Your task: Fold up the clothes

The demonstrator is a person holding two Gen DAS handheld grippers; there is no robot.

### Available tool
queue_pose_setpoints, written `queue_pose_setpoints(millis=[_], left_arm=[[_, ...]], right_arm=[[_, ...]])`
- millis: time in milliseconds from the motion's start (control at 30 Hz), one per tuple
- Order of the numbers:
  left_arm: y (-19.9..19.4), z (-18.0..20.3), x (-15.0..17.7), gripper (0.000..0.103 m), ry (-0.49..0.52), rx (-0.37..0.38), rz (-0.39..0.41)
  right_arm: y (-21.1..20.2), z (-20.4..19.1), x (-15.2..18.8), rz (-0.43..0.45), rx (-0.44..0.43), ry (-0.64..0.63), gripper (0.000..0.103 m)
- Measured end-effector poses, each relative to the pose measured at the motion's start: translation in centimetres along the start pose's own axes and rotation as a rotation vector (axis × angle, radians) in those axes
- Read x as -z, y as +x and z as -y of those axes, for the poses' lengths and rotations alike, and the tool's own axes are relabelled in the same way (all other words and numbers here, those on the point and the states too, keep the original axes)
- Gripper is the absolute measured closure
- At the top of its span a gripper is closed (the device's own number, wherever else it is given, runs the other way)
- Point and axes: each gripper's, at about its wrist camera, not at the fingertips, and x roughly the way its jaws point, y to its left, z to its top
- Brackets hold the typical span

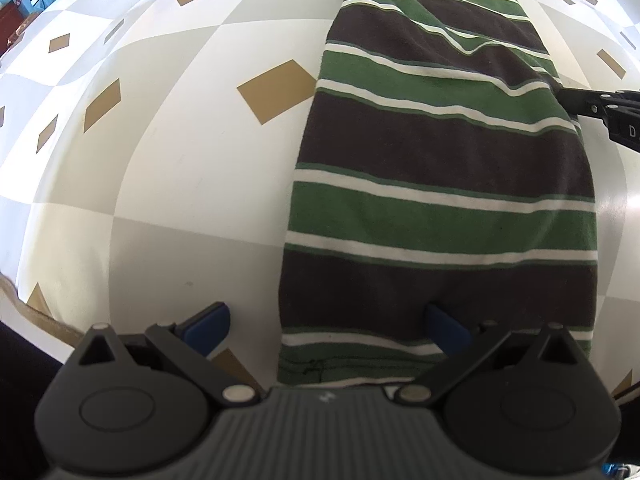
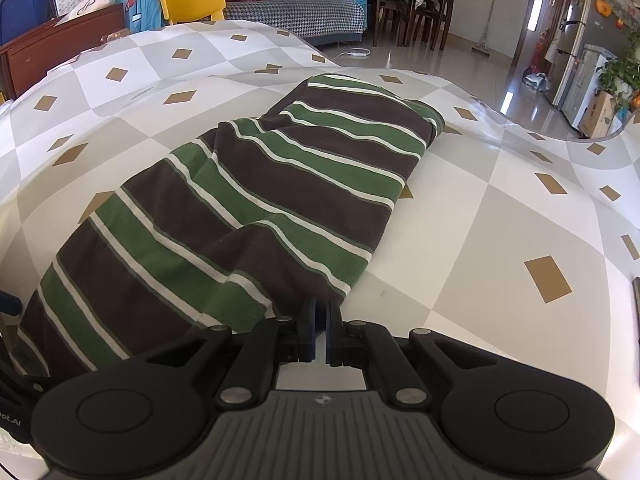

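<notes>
A striped garment (image 2: 224, 216), banded in green, dark brown and white, is lying on the checked worktop (image 2: 500, 216) as a long narrow strip, its sides apparently already folded inward. In the right wrist view it is stretching away from the right tool (image 2: 319, 312) toward the far end of the worktop, so the remaining fold is probably an end-to-end one.

The right tool is standing with its jaws closed on the garment's near right edge, a thin pinch of fabric caught between the pads. The hold is placed at the edge rather than mid-panel, presumably so that the layers can be lifted together without the strip opening out. This tool is pointing forward and downward, low over the worktop. In the left wrist view its black fingers are appearing at the garment's right side.

The left tool (image 1: 326, 326) is hovering steeply downward over the near end of the strip. Its jaws are standing wide apart: the blue left pad (image 1: 210, 326) is over bare worktop just beside the garment's left edge, the right pad (image 1: 444, 326) over the fabric. Nothing is gripped. This straddling pose is suggesting a pending pinch on the near left edge, to match the right hold.
</notes>
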Motion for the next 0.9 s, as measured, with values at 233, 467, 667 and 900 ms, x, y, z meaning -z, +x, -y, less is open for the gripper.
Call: queue_pose_setpoints(millis=[233, 467, 667, 900], left_arm=[[-0.1, -0.2, 0.3, 0.0, 0.007, 0.004, 0.002], [-2.5, 1.4, 0.2, 0.0, 0.079, 0.057, 0.132], [-3.2, 4.5, -1.3, 0.0, 0.076, 0.073, 0.221], [-4.0, 3.8, -0.7, 0.0, 0.078, 0.067, 0.242]], right_arm=[[-0.5, 1.0, -0.5, -0.012, -0.023, 0.118, 0.102], [-1.6, 1.1, -0.5, 0.015, -0.076, 0.129, 0.102], [-2.2, 0.3, -0.1, 0.024, -0.136, 0.083, 0.099], [-2.1, -0.4, 0.3, 0.011, -0.175, 0.039, 0.09]])
